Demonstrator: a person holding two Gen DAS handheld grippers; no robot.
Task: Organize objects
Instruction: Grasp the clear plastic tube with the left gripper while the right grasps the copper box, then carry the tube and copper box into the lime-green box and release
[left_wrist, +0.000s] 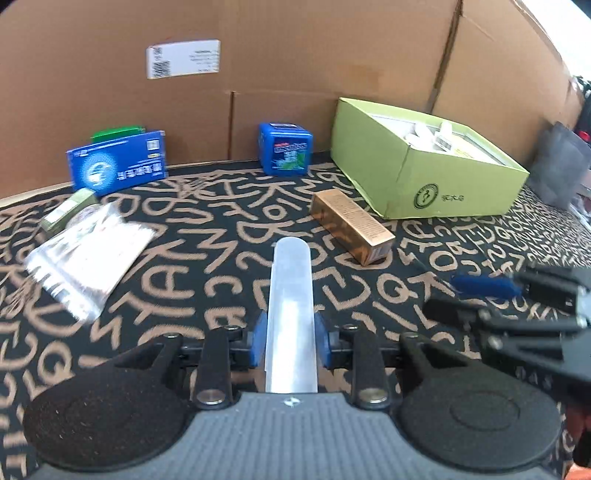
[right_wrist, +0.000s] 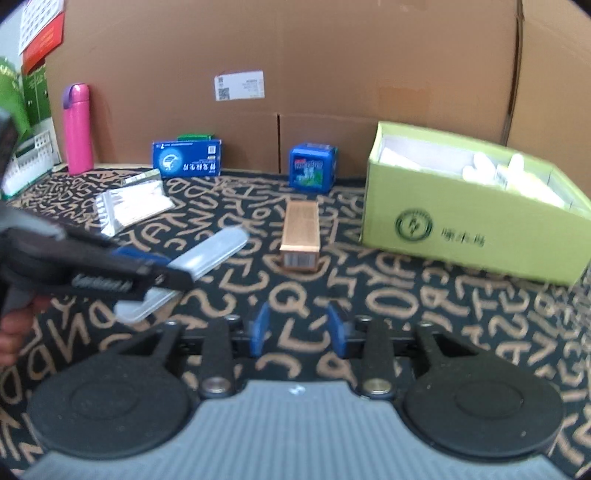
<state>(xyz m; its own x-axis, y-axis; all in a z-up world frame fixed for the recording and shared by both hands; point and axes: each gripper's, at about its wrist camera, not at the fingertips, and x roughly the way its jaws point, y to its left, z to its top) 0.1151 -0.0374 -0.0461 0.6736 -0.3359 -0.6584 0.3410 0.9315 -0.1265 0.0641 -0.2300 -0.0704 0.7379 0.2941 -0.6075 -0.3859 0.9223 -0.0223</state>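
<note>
Risk: the left hand-held gripper (left_wrist: 290, 341) clenched a slick case (left_wrist: 291, 306) that could slip; the right hand-held gripper (right_wrist: 300, 332) stood released.

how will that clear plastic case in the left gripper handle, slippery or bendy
The clear plastic case looks smooth, so possibly slippery. It juts past the left gripper without drooping, so probably stiff. It looks empty, so likely light.
</note>
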